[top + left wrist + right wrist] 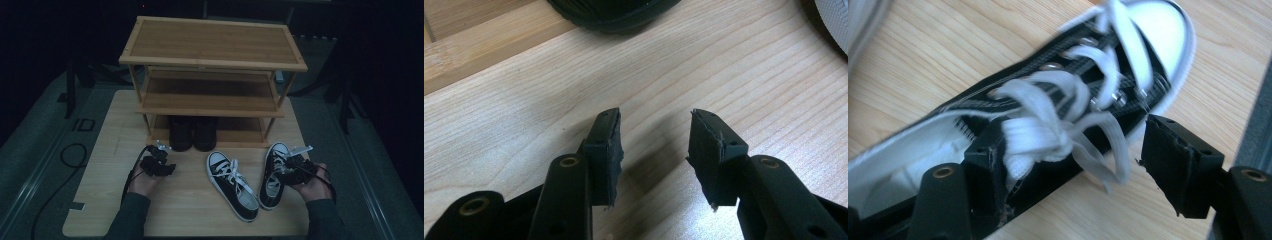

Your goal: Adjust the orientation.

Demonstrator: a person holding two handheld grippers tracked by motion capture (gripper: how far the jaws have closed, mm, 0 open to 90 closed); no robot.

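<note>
Two black-and-white lace-up sneakers lie on the wooden table (125,200): one (232,185) in the middle, the other (272,177) to its right. My right gripper (287,165) reaches over that right sneaker (1058,100). Its jaws are open, one by the tongue under the white laces (1048,135), the other standing off the shoe's outer side. My left gripper (160,152) hovers low over bare table in front of the rack. The left gripper (654,125) is open with nothing between its pads.
A three-shelf bamboo rack (212,42) stands at the table's far side, with a pair of black shoes (192,132) on its bottom shelf. One black shoe (614,12) lies just ahead of my left gripper. Cables trail off the left of the table.
</note>
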